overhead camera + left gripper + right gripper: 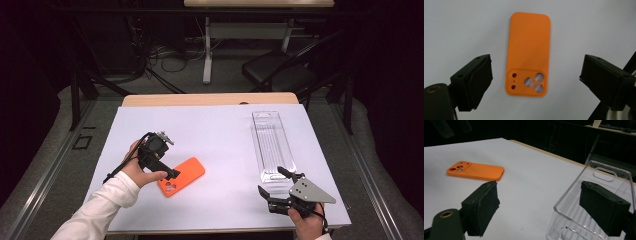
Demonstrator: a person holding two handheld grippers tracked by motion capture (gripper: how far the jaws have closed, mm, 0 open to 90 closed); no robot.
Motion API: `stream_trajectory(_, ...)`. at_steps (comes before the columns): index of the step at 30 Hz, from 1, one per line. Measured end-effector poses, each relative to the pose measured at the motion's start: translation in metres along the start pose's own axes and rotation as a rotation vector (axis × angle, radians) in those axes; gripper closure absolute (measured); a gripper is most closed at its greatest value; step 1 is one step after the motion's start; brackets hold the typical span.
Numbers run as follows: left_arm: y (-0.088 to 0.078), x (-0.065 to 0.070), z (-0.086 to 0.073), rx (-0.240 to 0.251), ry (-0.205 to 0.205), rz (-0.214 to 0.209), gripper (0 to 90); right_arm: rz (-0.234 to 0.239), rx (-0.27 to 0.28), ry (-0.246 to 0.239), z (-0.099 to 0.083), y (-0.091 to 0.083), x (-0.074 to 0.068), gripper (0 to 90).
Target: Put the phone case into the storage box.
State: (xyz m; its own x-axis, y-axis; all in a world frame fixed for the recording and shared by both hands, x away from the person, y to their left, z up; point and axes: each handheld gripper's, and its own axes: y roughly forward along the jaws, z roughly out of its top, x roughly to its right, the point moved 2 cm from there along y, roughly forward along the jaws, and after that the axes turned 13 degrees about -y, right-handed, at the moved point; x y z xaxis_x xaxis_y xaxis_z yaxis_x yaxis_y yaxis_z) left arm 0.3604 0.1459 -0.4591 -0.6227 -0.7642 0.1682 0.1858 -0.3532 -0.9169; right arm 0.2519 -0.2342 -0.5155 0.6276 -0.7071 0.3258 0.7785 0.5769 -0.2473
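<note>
**Orange phone case flat on the surface**

Lay back-up on the pale surface (220,125): an orange phone case (181,176), rectangular with rounded corners, camera block at one end cut with three large round holes and two smaller ones. Rested left of centre, set diagonally, camera end toward the near edge. Looked clean and whole. Sat well apart from the clear plastic tray (272,145) at the right.

Lab or recording workspace, dark room. Table (150,100) under a white sheet (220,135) at frame centre, grey carpet around. Upper frame: a desk (250,4) on metal legs, loose cables (165,55), 1 black chair (280,70). Black frame bars (75,95) at left.
</note>
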Motion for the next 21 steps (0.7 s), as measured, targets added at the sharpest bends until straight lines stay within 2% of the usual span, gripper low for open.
stream_trajectory(3,0.005,0.002,0.002,-0.038,0.004,0.008,10.3,0.002,-0.004,0.007,0.000,0.000,0.000,14.5)
stream_trajectory(5,0.007,0.002,0.003,-0.058,0.012,0.021,10.4,0.002,-0.003,0.004,0.000,0.001,0.000,14.5)
stream_trajectory(6,0.011,0.003,0.006,-0.083,0.020,0.042,10.4,0.002,-0.003,0.002,0.000,0.001,0.000,14.5)
stream_trajectory(8,0.016,0.003,0.008,-0.103,0.019,0.049,10.4,0.003,-0.005,0.000,0.000,0.001,0.000,14.5)
stream_trajectory(12,0.023,0.004,0.012,-0.139,0.025,0.057,11.2,0.002,-0.005,0.000,0.000,0.001,0.000,14.5)
stream_trajectory(17,0.041,0.004,0.020,-0.186,0.036,0.067,11.2,0.001,-0.001,0.007,0.000,0.000,0.000,14.5)
stream_trajectory(21,0.050,0.005,0.022,-0.206,0.035,0.053,11.2,0.000,0.002,0.002,0.000,0.000,0.000,14.5)
